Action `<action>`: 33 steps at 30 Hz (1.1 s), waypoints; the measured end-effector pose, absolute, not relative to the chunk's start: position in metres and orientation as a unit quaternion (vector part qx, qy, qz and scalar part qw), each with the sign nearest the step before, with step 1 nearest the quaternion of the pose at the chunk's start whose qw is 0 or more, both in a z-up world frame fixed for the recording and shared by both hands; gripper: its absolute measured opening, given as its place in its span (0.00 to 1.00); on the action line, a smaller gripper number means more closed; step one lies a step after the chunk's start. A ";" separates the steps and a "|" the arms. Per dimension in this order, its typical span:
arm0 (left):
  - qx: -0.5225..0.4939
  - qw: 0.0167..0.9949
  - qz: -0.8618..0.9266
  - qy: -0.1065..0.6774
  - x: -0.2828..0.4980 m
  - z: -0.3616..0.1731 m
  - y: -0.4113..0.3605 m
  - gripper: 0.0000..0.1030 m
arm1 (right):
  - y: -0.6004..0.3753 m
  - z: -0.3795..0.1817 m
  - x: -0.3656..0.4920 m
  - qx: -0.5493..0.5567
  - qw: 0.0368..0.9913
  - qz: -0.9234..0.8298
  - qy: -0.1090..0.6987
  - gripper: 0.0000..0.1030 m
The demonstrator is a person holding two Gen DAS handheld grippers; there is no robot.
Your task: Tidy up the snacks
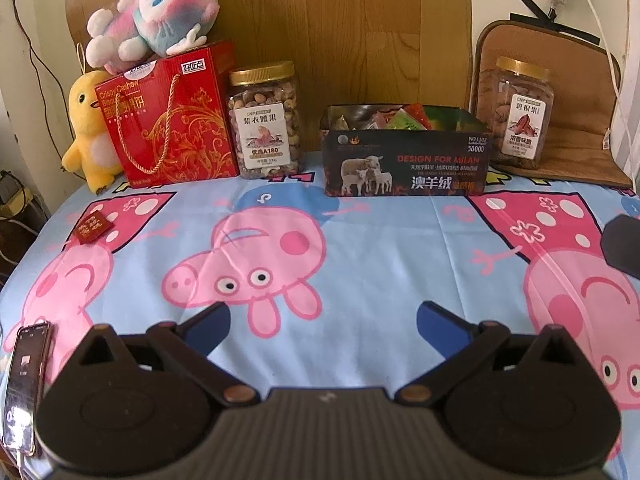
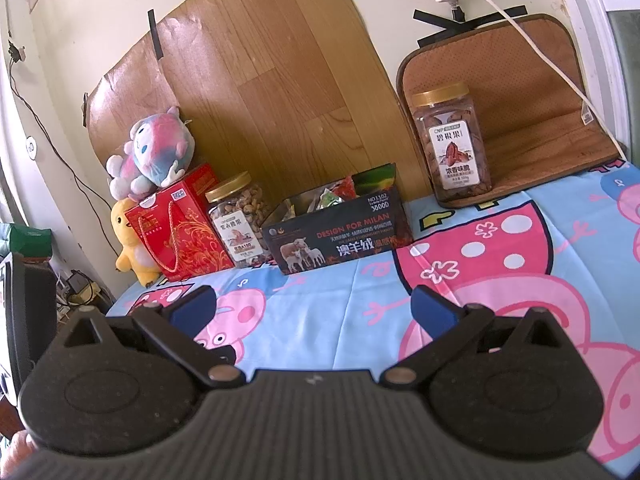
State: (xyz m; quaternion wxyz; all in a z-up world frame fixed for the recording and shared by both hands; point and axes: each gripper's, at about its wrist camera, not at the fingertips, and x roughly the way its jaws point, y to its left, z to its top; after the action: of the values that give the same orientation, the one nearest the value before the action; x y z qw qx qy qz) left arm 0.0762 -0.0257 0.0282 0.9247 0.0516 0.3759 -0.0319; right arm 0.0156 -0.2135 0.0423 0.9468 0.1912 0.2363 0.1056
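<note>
Held both left tongs (image 1: 323,318) and right tongs (image 2: 314,306) spread wide, gripping nothing, above the pig-print worktop (image 1: 360,248). Found snack packets (image 1: 396,117) inside a dark box (image 1: 404,168) reading "DESIGN FOR MILAN". Stood beside a nut jar (image 1: 265,120) marked "A180", a red "Crispy Cashew" bag (image 1: 172,120), another jar (image 1: 520,114).

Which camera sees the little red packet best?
The left wrist view: the small red packet with gold print lies plainly on the cartoon-pig tablecloth. In the right wrist view it cannot be made out; the gripper's body covers that corner.
</note>
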 end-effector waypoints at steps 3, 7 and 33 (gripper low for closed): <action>0.050 0.923 -0.033 0.379 0.077 0.027 -0.025 1.00 | -0.214 0.043 0.016 0.191 0.947 0.106 0.237 1.00; 0.050 0.922 -0.035 0.383 0.077 0.026 -0.025 1.00 | -0.214 0.043 0.016 0.191 0.947 0.106 0.237 1.00; 0.058 0.918 -0.042 0.391 0.079 0.022 -0.028 1.00 | -0.215 0.044 0.016 0.189 0.947 0.107 0.235 1.00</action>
State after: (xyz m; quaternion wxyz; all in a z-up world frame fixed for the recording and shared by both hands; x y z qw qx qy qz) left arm 0.0792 -0.0275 0.0224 0.9176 0.0584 0.3911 -0.0418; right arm 0.0163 -0.2148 0.0441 0.9474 0.1894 0.2347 0.1070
